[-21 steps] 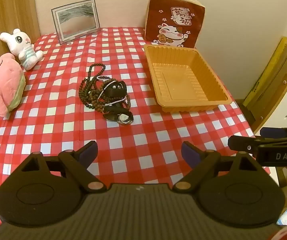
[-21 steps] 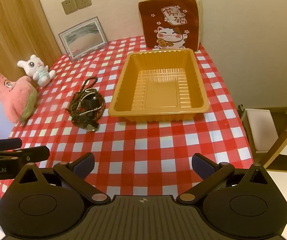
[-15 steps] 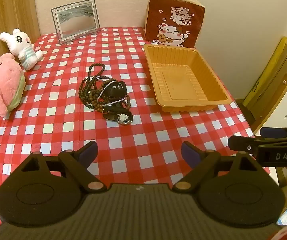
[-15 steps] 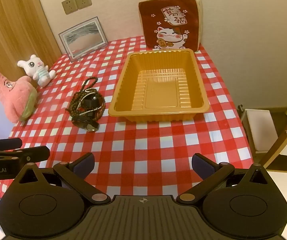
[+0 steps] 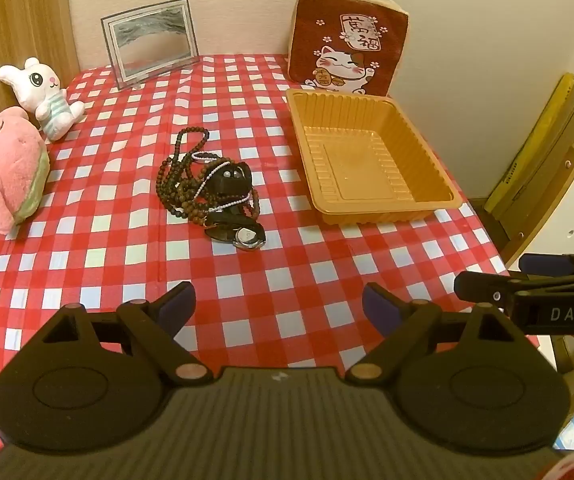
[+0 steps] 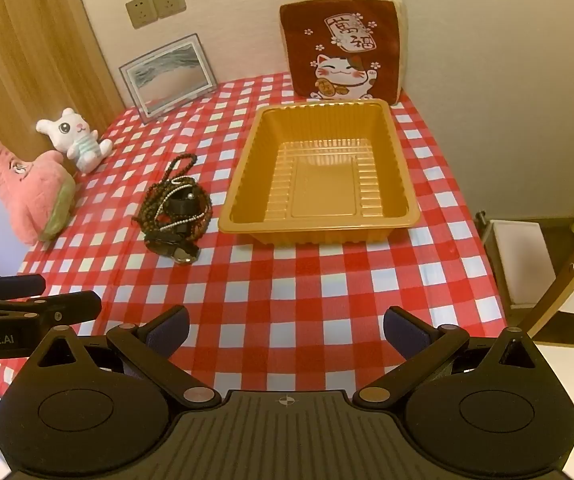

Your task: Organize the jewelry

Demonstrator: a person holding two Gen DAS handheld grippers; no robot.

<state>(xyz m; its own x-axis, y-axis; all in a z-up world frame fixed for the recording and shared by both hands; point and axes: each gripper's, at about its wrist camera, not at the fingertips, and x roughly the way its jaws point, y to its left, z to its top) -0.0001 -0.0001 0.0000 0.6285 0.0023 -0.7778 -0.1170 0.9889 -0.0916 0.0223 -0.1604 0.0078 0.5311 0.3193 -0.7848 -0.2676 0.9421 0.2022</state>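
A tangled pile of jewelry (image 5: 207, 188) (image 6: 175, 208) lies mid-table on the red checked cloth: dark bead strands, a thin white bead chain, a black strap and a watch (image 5: 249, 237). To its right stands an empty orange plastic tray (image 5: 419, 136) (image 6: 243, 184). My left gripper (image 5: 279, 308) hovers above the near part of the table, open, nothing between its fingers. My right gripper (image 6: 285, 332) is open too, equally empty, near the front edge. Each gripper shows at the side of the other's view.
At the left edge rest a pink plush (image 5: 3, 168) and a white rabbit plush (image 5: 47, 96). A framed picture (image 5: 151, 40) and a cat-print cushion (image 5: 347, 40) lean on the back wall. A white chair (image 5: 571, 200) stands right of the table.
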